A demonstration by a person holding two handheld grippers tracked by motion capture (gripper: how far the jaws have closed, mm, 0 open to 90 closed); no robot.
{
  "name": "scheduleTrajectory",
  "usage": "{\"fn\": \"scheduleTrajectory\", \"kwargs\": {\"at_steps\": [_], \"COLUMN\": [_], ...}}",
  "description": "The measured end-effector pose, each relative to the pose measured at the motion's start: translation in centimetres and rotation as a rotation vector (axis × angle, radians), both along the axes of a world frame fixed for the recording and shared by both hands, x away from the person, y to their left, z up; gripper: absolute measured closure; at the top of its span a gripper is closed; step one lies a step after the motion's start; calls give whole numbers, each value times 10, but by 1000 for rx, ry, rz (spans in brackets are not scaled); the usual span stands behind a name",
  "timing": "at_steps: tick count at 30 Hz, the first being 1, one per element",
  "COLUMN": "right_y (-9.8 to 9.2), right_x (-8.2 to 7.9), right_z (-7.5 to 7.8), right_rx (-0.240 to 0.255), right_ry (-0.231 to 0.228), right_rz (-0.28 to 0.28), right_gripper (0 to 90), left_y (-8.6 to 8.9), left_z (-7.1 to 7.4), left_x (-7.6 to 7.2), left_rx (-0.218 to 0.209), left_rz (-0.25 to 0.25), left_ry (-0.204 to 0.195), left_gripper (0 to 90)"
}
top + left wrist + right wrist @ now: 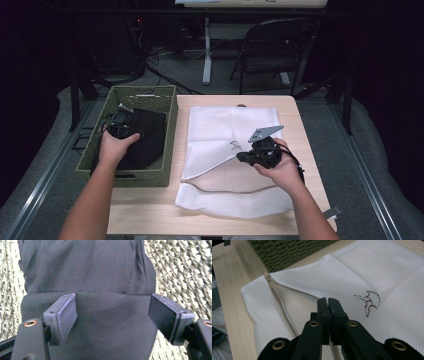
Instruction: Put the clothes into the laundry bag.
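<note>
The left gripper (112,315) hangs wide apart over folded black cloth (95,277) (inside a green woven basket (165,100)); the right gripper (328,305) pinches the white mesh bag (367,272).

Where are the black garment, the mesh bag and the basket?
black garment (100,322), left gripper view, its folded middle.
mesh bag (367,267), right gripper view, upper panel.
basket (145,91), high view, far rim.
</note>
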State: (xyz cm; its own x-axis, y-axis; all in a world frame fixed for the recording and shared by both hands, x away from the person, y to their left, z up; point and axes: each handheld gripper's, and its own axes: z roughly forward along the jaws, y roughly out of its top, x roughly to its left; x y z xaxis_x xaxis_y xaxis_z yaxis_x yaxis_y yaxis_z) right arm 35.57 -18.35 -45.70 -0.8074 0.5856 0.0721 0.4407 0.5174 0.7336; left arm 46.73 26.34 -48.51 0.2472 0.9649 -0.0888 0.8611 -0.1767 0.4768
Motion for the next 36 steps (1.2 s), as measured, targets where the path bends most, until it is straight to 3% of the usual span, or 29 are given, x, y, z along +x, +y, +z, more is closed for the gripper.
{"fn": "scheduleTrajectory", "kwargs": {"at_steps": [7, 15, 28, 36], "right_y": [0, -1, 0, 0], "right_x": [1, 1, 1, 1], "right_z": [-1, -1, -2, -2], "right_rx": [3, 3, 0, -1], "right_ry": [1, 2, -1, -1], "right_rz": [2, 3, 3, 4], "right_gripper": [886, 886, 885, 884], "left_y": [-3, -4, -13, -13], "left_z": [-5, -16, -28, -33], "left_x": [9, 17, 24, 27], "left_rx": [39, 53, 80, 133], "left_rz": [37, 45, 57, 70], "left_ry": [2, 68, 86, 90], "left_gripper": [178, 156, 152, 122]}}
